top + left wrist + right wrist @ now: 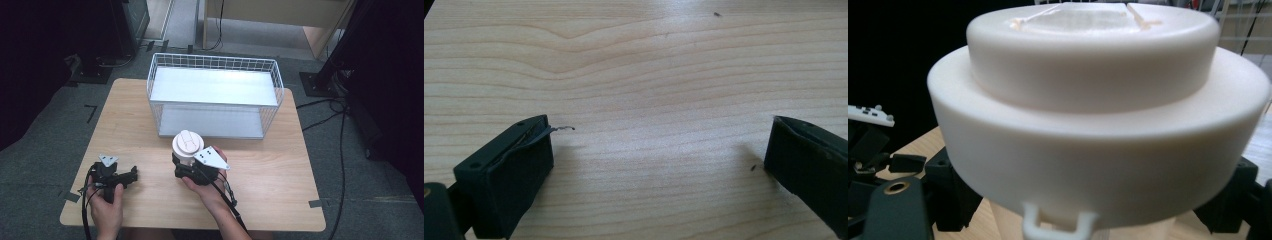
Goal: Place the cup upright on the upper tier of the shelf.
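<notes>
Wooden surface (270,180), wire basket (216,95) standing at its far edge. Right tongs (186,167) are clamping a white lidded jar (187,145) just before the basket, likely for loading. Left tongs (131,175) are resting wide, empty, left of the basket.

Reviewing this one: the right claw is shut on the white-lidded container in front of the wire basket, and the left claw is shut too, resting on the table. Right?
Not quite. The left claw is open: the left gripper view shows its jaws wide apart over bare table. The rest holds: the right claw is shut on the white-lidded container before the wire basket.
</notes>
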{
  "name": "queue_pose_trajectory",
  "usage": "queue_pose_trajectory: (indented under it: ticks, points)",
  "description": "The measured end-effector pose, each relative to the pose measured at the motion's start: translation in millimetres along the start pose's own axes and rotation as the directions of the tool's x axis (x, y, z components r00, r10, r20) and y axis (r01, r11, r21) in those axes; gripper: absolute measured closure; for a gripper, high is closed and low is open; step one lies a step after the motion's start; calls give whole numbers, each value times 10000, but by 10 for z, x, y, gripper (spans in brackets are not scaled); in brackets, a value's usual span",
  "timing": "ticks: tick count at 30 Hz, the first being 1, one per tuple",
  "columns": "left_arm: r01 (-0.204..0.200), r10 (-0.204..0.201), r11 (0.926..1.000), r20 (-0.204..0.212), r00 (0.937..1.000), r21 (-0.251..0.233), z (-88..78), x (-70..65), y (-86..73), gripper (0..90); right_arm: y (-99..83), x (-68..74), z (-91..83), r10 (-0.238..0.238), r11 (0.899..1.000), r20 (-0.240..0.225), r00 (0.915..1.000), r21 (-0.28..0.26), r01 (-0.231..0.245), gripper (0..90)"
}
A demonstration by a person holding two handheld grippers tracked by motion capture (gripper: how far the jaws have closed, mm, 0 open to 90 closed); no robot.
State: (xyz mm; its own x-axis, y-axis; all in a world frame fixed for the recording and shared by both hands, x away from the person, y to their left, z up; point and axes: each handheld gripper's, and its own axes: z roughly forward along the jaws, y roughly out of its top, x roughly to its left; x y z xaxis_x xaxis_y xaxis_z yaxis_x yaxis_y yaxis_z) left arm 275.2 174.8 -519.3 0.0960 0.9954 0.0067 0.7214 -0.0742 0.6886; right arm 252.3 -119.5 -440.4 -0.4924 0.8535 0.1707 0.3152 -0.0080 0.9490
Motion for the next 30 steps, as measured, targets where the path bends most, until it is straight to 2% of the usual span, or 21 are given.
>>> queue_pose_trajectory:
  ticks: [12, 18, 22, 30]
  points:
    - [2, -2, 10000, 4, 10000, 10, -1, 0, 0, 0, 228, -151, -152, -219, 9956, 670, 9975, -896, 279, 161]
    - [-20, 20, 10000, -1, 10000, 15, -1, 2, 0, 0, 356, -232, -224, -111, 9913, 1049, 9944, -1290, 247, 161]
    - [-23, 23, 10000, -1, 10000, 24, -1, 2, 1, 0, 485, -300, -290, -178, 9855, 1319, 9911, -1651, 397, 161]
    - [-89, 89, 9999, 4, 10000, 52, 2, 0, 7, 0, 624, -383, -363, -220, 9797, 1674, 9856, -1929, 546, 161]
